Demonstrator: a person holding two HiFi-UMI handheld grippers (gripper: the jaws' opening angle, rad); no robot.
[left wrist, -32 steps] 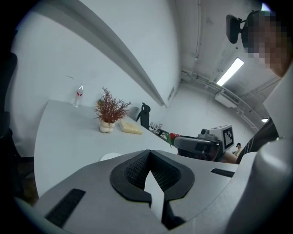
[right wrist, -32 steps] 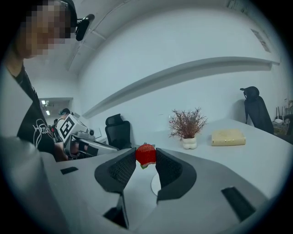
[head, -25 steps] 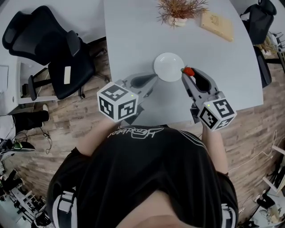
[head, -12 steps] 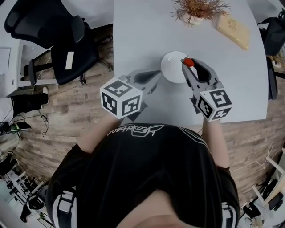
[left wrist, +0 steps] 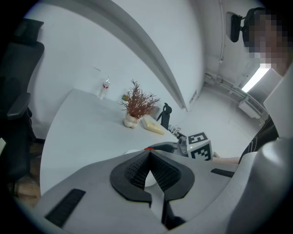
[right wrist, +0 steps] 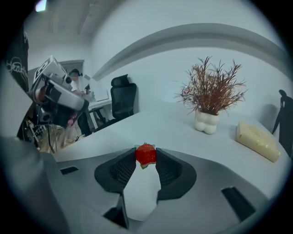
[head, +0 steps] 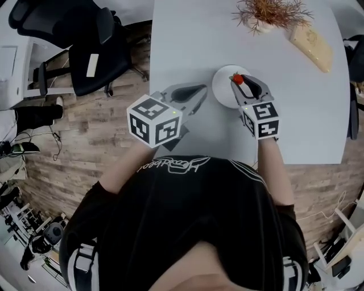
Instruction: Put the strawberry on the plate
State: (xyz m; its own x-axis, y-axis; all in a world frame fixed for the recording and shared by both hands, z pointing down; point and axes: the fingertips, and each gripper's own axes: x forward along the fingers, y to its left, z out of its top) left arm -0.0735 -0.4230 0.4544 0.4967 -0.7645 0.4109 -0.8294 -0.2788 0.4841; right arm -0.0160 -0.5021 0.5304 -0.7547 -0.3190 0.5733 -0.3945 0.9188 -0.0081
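Note:
A small red strawberry (right wrist: 145, 154) is pinched between the tips of my right gripper (right wrist: 145, 157), which is shut on it. In the head view the strawberry (head: 238, 79) hangs over the right part of the white plate (head: 223, 88) on the grey table. Under the right jaws the plate (right wrist: 141, 192) shows as a white patch. My left gripper (head: 203, 91) rests just left of the plate, its jaws shut with nothing between them. The left gripper (left wrist: 149, 154) points at the plate from its own view.
A dried plant in a white pot (head: 267, 14) and a pale yellow block (head: 313, 42) stand at the table's far side. A black office chair (head: 74, 51) is off the table's left edge, over wooden floor. The table's front edge (head: 239, 161) is near my body.
My right gripper has carried the strawberry leftward from beside the plate's right rim to over the plate. The left gripper has stayed beside the plate.

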